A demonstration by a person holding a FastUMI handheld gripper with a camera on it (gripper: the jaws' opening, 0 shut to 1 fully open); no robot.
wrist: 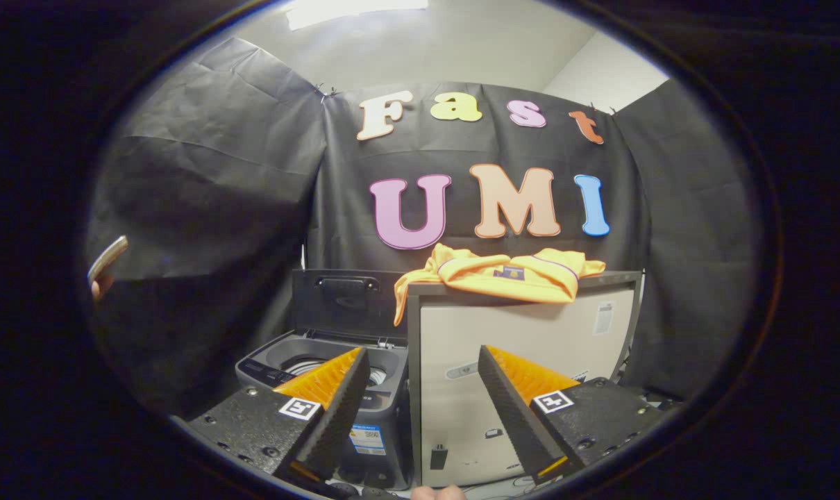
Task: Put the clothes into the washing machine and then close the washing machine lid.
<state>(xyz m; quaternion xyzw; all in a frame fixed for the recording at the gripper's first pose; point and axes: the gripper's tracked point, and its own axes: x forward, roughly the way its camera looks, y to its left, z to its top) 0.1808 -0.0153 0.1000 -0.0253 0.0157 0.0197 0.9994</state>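
Fingers (354, 385) spread wide on gripper (420, 399), holding nothing. Clothes (507, 274) untouched atop cabinet (517, 347); washing machine (323, 364) lid (347, 298) up, drum seemingly empty. All still ahead.

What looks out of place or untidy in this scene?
The shirt lies crumpled on top of the cabinet, one sleeve hanging over its edge beside the washer, whose lid stands open. The gripper has its fingers open, holding nothing.

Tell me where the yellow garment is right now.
In the gripper view the yellow garment lies on top of the pale cabinet, beyond the open claw, just right of the washing machine with its raised lid.
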